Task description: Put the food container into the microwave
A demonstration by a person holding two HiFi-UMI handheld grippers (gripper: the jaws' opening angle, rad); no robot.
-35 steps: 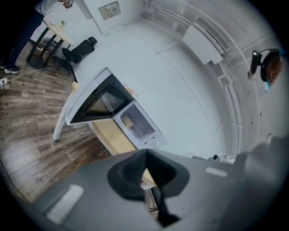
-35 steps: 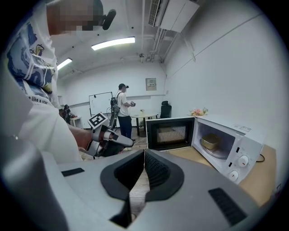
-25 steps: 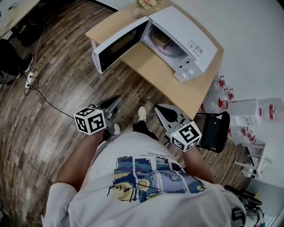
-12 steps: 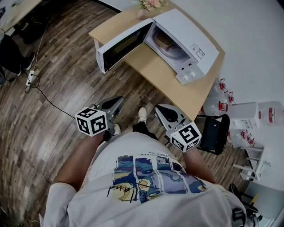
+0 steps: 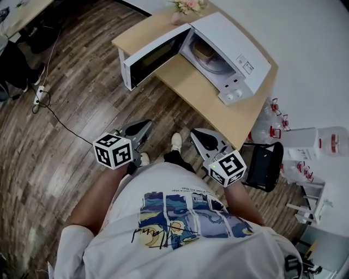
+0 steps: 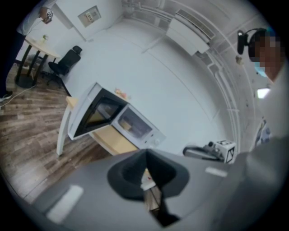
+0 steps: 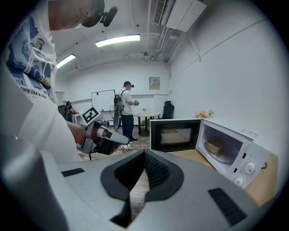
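Note:
The white microwave [image 5: 229,49] stands on a wooden table [image 5: 191,90] with its door [image 5: 150,57] swung wide open. A tan food container [image 5: 203,50] sits inside on the turntable; the right gripper view shows the container [image 7: 215,145] in the lit cavity. Both grippers hang low, close to the person's body and well short of the table. My left gripper [image 5: 143,126] is shut and holds nothing. My right gripper [image 5: 197,133] is also shut and holds nothing. In the left gripper view the microwave [image 6: 135,126] lies ahead beyond the jaws.
A vase of flowers [image 5: 182,6] stands behind the microwave. A black chair [image 5: 264,161] and water jugs [image 5: 272,117] sit right of the table. A cable and power strip [image 5: 38,98] lie on the wood floor at left. Another person [image 7: 128,110] stands far back.
The head view has drifted a little, so the microwave sits slightly further right. Both grippers stay shut in the same place near the body.

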